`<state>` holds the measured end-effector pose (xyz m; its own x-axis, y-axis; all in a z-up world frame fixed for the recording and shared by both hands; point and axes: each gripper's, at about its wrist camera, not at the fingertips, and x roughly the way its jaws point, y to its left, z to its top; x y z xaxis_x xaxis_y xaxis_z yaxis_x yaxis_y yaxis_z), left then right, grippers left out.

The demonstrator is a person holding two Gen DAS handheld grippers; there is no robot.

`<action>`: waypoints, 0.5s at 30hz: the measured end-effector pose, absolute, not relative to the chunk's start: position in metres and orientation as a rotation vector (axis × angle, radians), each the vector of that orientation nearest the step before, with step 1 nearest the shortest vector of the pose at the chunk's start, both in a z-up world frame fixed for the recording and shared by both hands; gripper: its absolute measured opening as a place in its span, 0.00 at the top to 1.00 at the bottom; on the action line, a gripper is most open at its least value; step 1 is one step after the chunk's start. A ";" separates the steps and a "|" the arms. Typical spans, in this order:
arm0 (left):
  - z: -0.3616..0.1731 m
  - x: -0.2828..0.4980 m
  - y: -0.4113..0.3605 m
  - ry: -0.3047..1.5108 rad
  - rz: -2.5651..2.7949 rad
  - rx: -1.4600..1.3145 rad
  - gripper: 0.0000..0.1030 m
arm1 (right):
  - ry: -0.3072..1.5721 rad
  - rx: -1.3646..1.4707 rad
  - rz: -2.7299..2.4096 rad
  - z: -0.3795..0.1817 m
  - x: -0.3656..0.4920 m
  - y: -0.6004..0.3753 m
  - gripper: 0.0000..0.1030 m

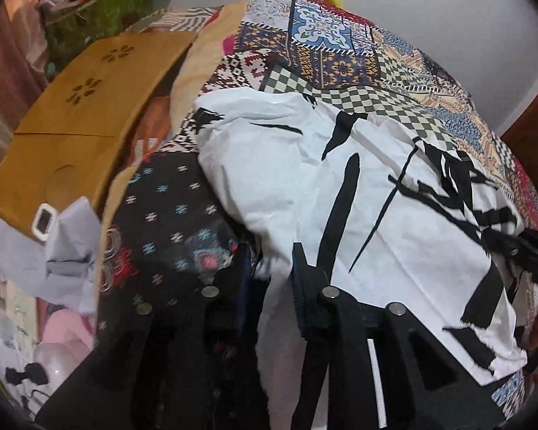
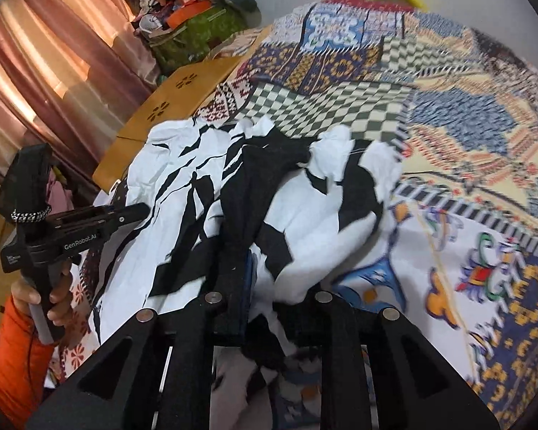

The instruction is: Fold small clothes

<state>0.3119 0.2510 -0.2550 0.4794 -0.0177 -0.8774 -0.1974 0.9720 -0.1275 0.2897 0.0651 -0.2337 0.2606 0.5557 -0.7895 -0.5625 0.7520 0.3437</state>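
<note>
A white garment with black brush-stroke print (image 1: 358, 193) lies crumpled on a bed covered by a patchwork bedspread (image 1: 340, 50), its near hem running in under both cameras. The left gripper (image 1: 269, 268) has its jaws spread, with white cloth lying between them; whether they pinch it is hard to tell, since the cloth's edge is lost behind the black fingers. In the right wrist view the right gripper (image 2: 269, 286) has its jaws apart with a bunched fold of the garment between them; contact is hidden. The bedspread's far side is smeared by blur. A wooden lap desk (image 1: 75, 107) sits beside the garment, partly cut off by cloth.
</note>
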 end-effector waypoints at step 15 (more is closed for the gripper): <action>-0.073 0.186 0.194 0.686 0.118 -0.087 0.78 | 0.654 0.008 0.794 -0.084 0.188 0.017 0.83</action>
